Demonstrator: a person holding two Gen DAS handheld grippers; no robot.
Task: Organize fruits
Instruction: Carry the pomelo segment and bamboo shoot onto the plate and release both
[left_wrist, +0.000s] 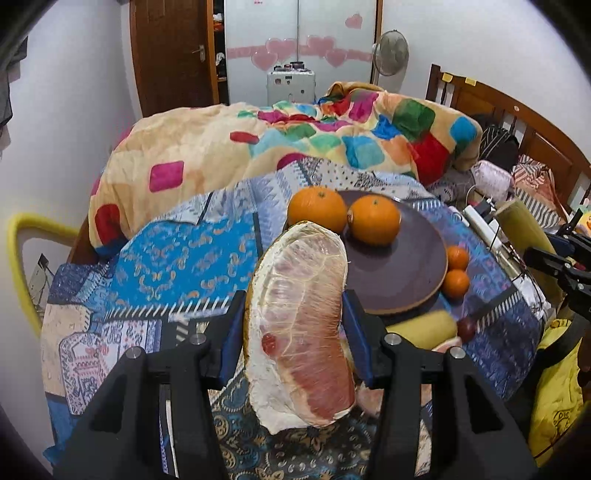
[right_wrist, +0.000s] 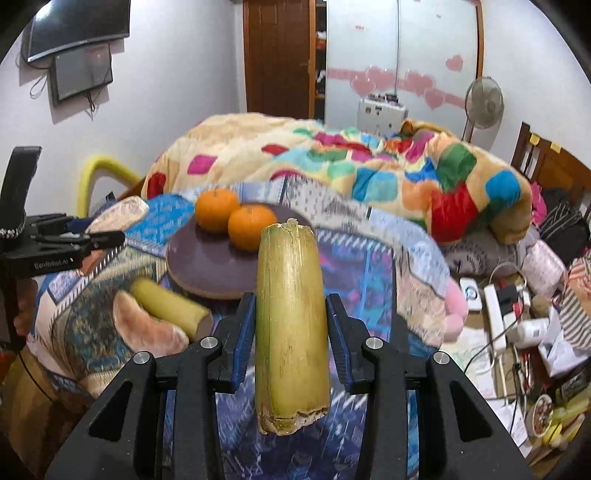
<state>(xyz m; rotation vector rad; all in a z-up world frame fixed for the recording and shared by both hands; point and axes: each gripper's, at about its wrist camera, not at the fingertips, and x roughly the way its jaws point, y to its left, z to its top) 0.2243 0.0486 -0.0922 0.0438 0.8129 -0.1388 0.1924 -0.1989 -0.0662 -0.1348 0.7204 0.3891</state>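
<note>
My left gripper (left_wrist: 293, 332) is shut on a large peeled pomelo segment (left_wrist: 301, 328), pink flesh with white pith, held above the patterned cloth. My right gripper (right_wrist: 291, 328) is shut on a yellow-green sugarcane piece (right_wrist: 290, 325), held upright above the cloth. A dark purple plate (left_wrist: 402, 273) holds two oranges (left_wrist: 317, 208) (left_wrist: 375, 219); it also shows in the right wrist view (right_wrist: 207, 266). Two small tangerines (left_wrist: 457, 271) lie right of the plate. A second sugarcane piece (right_wrist: 170, 304) and another pomelo segment (right_wrist: 147, 328) lie on the cloth in front of the plate.
A colourful quilt (left_wrist: 258, 147) is heaped behind the plate. A small red fruit (left_wrist: 467, 328) lies by the cane piece. A power strip and cables (right_wrist: 498, 314) clutter the right side. A yellow chair frame (left_wrist: 22, 258) stands at left.
</note>
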